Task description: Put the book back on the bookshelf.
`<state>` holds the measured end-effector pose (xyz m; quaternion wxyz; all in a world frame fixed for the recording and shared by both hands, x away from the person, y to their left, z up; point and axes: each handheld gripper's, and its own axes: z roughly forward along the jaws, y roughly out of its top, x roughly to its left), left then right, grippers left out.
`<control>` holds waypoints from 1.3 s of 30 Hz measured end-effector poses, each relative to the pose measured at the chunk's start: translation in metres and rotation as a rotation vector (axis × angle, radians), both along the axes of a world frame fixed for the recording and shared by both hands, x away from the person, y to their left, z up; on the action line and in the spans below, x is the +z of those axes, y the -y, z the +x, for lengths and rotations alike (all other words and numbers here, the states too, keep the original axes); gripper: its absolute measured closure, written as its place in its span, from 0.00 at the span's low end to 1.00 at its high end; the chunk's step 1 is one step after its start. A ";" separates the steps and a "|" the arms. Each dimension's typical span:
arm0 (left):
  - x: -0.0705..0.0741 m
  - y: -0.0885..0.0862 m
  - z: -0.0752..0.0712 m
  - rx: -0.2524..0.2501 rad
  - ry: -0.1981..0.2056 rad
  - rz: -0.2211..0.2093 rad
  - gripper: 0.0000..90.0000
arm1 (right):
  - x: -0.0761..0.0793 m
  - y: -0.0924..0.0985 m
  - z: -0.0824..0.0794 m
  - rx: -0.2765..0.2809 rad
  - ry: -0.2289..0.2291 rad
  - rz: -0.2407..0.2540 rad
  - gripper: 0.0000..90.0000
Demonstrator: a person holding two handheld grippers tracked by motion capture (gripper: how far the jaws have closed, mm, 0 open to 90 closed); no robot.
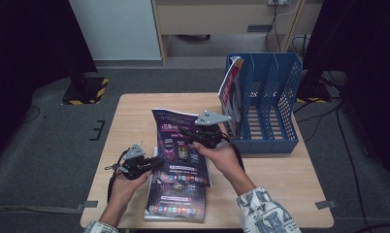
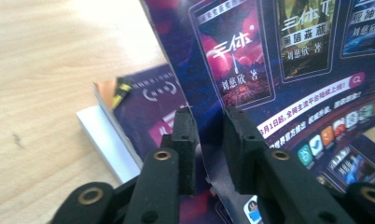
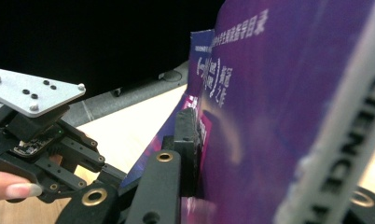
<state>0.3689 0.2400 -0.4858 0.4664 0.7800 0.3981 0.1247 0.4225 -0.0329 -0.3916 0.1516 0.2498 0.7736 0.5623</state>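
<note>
**Two grippers clamp one purple magazine above the stack**

Where the person's forearms come in at the near edge of the table (image 1: 280, 194), a patterned sleeve (image 1: 261, 211) shows on the right arm and a hand sits behind each gripper. The left gripper (image 1: 156, 162) points toward the middle of the table, and its jaws stand on either side of the lower left edge of the raised magazine (image 1: 181, 145). In the left gripper view the two black pads (image 2: 183, 135) sit one in front of the glossy sheet and one behind it, close against the paper, so this gripper (image 2: 209, 140) is clamped on the raised magazine. Beneath it lies a second magazine (image 1: 176, 199) with the same purple cover, flat on the wood near the front edge; the left gripper view shows its white page block and an orange corner (image 2: 113, 93).

A little farther in, the right gripper (image 1: 183, 132) pinches the same raised magazine at its right side, grey plate on top. In the right gripper view one jaw (image 3: 188, 140) presses on the purple cover (image 3: 269, 93), while the other is hidden behind the sheet. The magazine stands tilted between the two grippers, lifted clear of the one below.

Beyond them, on the far right of the table, stands a blue file rack (image 1: 270, 97), with a red and white booklet (image 1: 229, 87) upright in its leftmost slot.
</note>
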 end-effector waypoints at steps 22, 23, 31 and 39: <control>0.010 -0.001 -0.002 0.035 0.085 0.058 0.88 | 0.002 0.008 0.002 0.034 -0.001 0.074 0.86; 0.011 -0.001 -0.003 0.039 0.089 0.060 0.88 | 0.002 0.008 0.003 0.033 -0.002 0.081 0.86; 0.014 -0.006 -0.004 0.057 0.117 0.058 0.88 | 0.004 0.008 0.004 0.046 -0.008 0.111 0.85; 0.013 -0.007 -0.005 0.056 0.124 0.059 0.88 | 0.002 0.008 0.004 0.039 0.006 0.118 0.90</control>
